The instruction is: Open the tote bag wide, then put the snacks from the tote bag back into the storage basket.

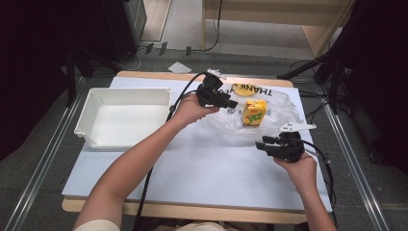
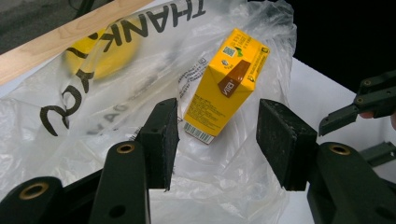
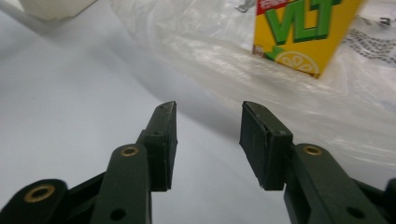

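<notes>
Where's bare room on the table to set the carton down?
Free: inside the white bin, and the bare sheet between the forearms, in front of the bag. Crowded: the far right, where the bag spreads under the carton with the left gripper and right gripper beside it.

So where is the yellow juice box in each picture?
High view: the yellow juice box sits right of centre, on the clear plastic bag.
Left gripper view: upper middle, tilted, beyond the gap of the open claw.
Right gripper view: top right corner, cut off by the edge.
Shared landmark: the crinkly clear plastic bag under it.
</notes>
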Demonstrator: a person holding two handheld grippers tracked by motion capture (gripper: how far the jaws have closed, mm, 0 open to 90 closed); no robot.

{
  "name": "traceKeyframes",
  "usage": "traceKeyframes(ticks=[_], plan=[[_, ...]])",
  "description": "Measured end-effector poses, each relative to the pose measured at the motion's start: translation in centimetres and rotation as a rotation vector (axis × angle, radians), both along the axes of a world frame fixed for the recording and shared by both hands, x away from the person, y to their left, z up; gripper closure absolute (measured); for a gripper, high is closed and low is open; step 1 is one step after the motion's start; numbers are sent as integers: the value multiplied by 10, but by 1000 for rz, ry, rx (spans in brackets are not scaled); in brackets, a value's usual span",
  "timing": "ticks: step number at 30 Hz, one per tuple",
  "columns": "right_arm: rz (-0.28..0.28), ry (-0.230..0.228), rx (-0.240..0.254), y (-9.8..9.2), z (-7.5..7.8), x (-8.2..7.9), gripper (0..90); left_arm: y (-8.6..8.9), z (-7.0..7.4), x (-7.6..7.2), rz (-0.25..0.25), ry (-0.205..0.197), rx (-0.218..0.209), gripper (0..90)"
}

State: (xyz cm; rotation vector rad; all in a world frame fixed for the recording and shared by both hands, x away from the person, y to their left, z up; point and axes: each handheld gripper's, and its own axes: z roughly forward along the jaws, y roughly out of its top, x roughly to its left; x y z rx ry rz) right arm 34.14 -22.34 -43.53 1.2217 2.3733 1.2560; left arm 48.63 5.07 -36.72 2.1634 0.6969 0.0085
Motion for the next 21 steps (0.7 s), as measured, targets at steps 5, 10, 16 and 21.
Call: traceKeyframes(ticks=[5,10,16,21], plan=[[20,12,-14,7,-7,-7,554,-4,-2,-1,-19,-3,6,475],[28,35,0,10,-11,-12,522,-8,-6,-1,-40,-9,5,452],[40,36,3,10,-14,-16,499,-11,-9,0,-53,-10,12,437],[43,35,-2,8,-16,-19,498,-16,-10,5,-78,-16,28,437]])
